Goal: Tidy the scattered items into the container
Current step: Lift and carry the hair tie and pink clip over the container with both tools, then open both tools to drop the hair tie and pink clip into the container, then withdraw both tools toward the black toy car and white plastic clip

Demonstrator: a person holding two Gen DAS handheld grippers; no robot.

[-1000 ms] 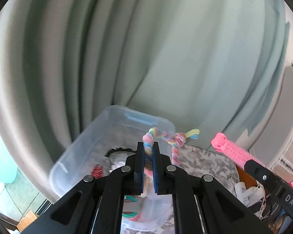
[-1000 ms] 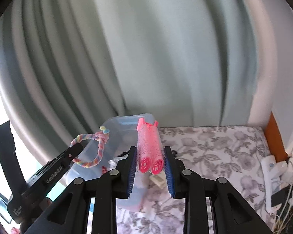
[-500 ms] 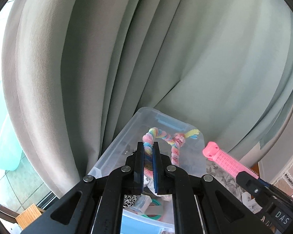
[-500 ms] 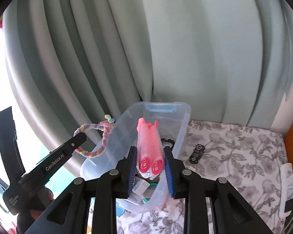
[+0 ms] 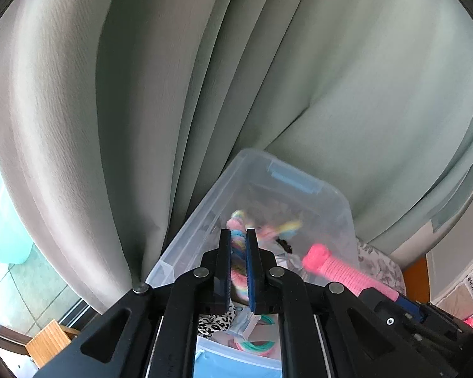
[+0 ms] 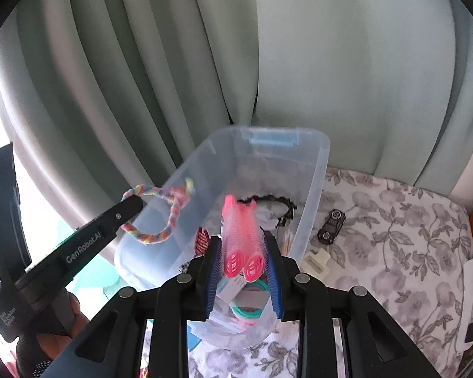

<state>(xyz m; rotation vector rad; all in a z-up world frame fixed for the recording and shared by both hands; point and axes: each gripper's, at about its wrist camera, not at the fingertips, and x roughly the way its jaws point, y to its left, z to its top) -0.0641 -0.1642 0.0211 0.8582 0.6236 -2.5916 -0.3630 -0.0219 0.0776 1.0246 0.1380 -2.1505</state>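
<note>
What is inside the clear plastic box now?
In the clear box: black toothed headband, teal hair ties, leopard-print piece. The grippers cover the rest.

Container (image 6: pixel 312 189) on bedspread (image 6: pixel 394 236), curtain (image 6: pixel 331 63) behind, toy car (image 6: pixel 331 226) right of container

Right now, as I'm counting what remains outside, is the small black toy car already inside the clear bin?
No: the small black toy car lies on the floral cloth, just outside the clear bin.
</note>
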